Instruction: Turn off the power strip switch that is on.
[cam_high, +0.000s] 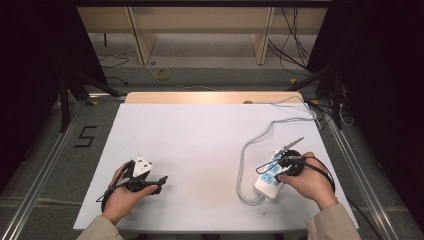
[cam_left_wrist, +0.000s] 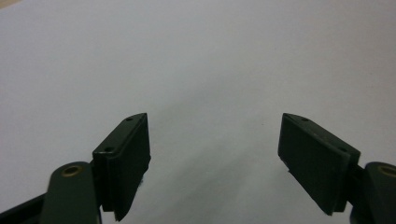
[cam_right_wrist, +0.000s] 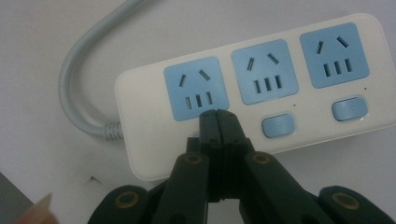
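Observation:
A white power strip (cam_high: 269, 181) (cam_right_wrist: 261, 93) with three blue sockets and blue switch buttons lies at the right front of the white table (cam_high: 200, 140). Its grey cable (cam_high: 243, 165) (cam_right_wrist: 74, 70) loops away towards the table's back edge. My right gripper (cam_high: 278, 169) (cam_right_wrist: 218, 115) is shut with nothing between its jaws. Its tips rest over the switch below the socket nearest the cable end and hide most of that button. My left gripper (cam_high: 159, 182) (cam_left_wrist: 215, 140) sits at the left front, jaws wide open over bare table, with a grey plate (cam_high: 141, 165) on top.
The table's back edge shows a wooden strip (cam_high: 210, 97). Metal rails (cam_high: 45, 165) run along both sides on the floor. A "5" (cam_high: 85, 136) is marked on the floor at the left. Loose cables (cam_high: 295, 45) and wooden legs stand behind the table.

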